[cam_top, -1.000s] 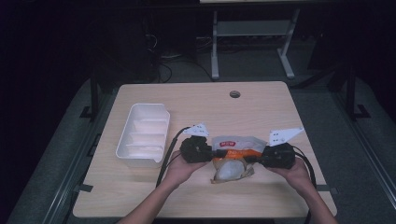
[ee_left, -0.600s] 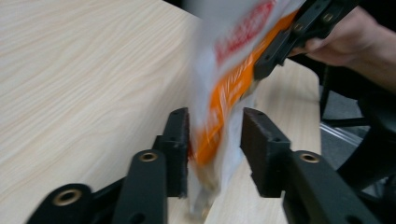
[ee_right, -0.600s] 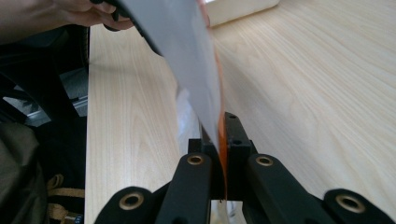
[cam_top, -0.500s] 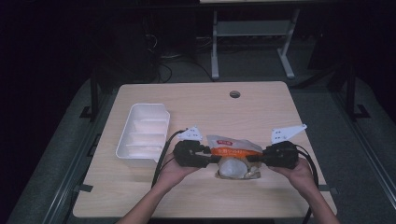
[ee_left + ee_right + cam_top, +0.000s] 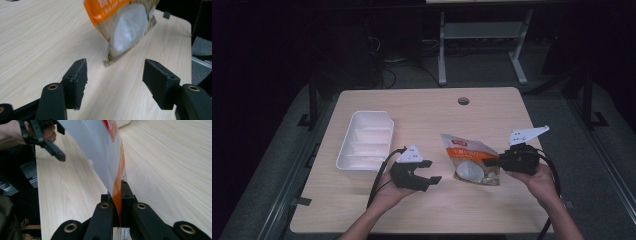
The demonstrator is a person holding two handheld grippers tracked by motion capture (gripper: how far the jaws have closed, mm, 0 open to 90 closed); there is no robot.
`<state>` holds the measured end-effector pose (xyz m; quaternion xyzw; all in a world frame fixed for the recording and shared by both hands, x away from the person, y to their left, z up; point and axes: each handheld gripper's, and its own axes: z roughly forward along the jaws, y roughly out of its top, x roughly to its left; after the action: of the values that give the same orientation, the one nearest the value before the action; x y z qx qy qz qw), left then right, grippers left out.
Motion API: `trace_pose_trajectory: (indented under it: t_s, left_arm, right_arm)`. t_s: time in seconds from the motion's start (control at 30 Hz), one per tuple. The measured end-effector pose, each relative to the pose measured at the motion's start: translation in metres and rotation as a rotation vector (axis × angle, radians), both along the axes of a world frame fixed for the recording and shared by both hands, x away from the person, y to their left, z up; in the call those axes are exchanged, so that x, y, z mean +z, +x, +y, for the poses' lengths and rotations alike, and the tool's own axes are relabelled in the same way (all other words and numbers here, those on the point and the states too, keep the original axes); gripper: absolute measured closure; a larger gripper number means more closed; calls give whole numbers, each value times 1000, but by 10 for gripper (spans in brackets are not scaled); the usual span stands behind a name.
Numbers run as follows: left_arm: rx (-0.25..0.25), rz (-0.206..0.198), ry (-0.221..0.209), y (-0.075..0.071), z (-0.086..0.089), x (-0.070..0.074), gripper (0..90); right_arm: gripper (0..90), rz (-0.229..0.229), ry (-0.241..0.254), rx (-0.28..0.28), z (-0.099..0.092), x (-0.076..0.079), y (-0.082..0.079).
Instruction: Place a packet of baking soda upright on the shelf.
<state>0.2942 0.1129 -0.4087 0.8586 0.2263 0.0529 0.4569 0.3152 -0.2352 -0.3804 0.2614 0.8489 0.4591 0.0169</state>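
A clear-and-orange food bag with a white round lump inside hangs over the table's right half, held up by its right edge. My right gripper is shut on that edge; in the right gripper view the bag rises from between the closed jaws. My left gripper is open to the left of the bag, a short gap away and holding nothing. In the left gripper view the bag hangs ahead, its lower corner touching the wood, and my left gripper stands wide apart.
A white plastic tray with ribbed compartments sits at the left of the wooden table. A round cable hole lies near the far edge. Dark floor and a metal stand lie beyond the table.
My left gripper has let go of the bag, opened and drawn back to the left. The right gripper has lifted the bag and carried it slightly right.
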Motion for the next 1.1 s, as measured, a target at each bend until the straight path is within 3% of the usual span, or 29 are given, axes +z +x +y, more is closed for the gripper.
trace_pose_trajectory:
  t_s: [0.2, 0.53, 1.1]
  left_arm:
    - [3, -33, 20, -8, 5, -4, 272]
    - [-6, -72, 60, -20, 17, -11, 230]
    - [-19, -73, 77, -28, 28, -26, 214]
  right_arm:
    - [900, -4, -8, -22, 3, 7, 5]
    - [900, 1, 0, -30, 16, 13, 17]
    - [900, -16, 8, -10, 62, 33, 45]
